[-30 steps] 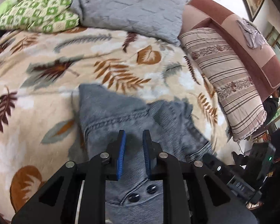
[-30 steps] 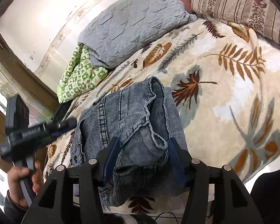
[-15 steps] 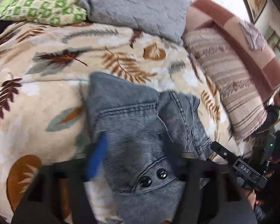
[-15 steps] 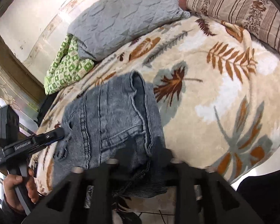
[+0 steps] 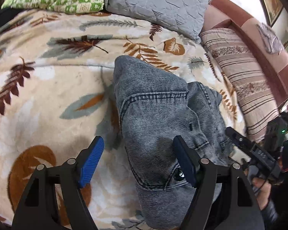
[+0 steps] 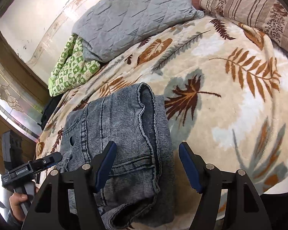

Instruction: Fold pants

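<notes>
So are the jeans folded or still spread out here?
Folded. The jeans lie as a compact stack on the blanket, layered edges showing; both grippers, left and right, are open.

Leaf-print blanket (image 6: 230,103), grey quilted pillow (image 6: 132,17), green patterned cloth (image 6: 73,71), striped pillow (image 5: 245,84)

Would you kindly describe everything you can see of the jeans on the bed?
The jeans are faded grey-blue denim with contrast stitching, a visible pocket seam, and two dark metal buttons near the waistband. They lie folded into a compact, layered bundle on the leaf-patterned blanket, with hems and seams stacked along one edge. Both the left gripper and the right gripper stand open above them, gripping nothing.
</notes>
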The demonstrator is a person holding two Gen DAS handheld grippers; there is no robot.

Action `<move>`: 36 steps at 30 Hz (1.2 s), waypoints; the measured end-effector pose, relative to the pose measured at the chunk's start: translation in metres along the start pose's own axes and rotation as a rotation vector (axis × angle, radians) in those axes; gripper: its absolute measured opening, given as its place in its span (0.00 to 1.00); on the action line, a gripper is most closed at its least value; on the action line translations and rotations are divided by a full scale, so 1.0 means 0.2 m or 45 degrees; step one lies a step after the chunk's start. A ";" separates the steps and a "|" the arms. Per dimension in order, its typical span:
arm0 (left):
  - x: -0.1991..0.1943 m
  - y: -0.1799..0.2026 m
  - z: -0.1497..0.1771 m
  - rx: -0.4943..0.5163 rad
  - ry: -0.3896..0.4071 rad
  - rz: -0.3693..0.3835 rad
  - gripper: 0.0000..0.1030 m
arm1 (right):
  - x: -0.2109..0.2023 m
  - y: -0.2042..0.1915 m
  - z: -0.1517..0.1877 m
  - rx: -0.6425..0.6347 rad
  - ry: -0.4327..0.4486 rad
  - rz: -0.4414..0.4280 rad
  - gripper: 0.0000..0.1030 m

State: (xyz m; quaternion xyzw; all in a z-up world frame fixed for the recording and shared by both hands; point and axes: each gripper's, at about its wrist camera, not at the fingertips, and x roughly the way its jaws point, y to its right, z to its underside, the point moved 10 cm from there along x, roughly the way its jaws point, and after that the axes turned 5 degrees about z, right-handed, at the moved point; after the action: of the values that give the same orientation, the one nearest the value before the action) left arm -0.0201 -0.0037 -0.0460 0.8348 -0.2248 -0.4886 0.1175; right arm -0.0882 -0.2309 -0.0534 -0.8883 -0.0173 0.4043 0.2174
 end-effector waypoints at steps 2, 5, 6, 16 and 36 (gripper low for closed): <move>-0.02 0.00 -0.01 0.053 0.018 -0.094 0.72 | 0.00 -0.01 0.00 -0.008 0.010 0.003 0.68; -0.06 -0.02 -0.05 0.142 0.049 -0.286 0.72 | -0.05 -0.02 -0.03 -0.113 0.092 0.155 0.68; -0.08 -0.01 -0.07 0.159 0.064 -0.314 0.72 | -0.07 -0.04 -0.04 -0.172 0.130 0.213 0.68; -0.15 0.00 -0.12 0.176 0.095 -0.374 0.72 | -0.16 -0.29 -0.16 -0.313 0.198 0.160 0.67; -0.02 0.03 -0.01 0.080 0.024 -0.256 0.72 | -0.13 -0.13 -0.05 -0.255 0.117 0.187 0.67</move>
State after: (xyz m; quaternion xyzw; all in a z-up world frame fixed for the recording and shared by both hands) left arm -0.0223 -0.0063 -0.0403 0.8609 -0.1541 -0.4829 0.0437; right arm -0.0938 -0.2156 -0.0188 -0.9220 0.0174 0.3742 0.0980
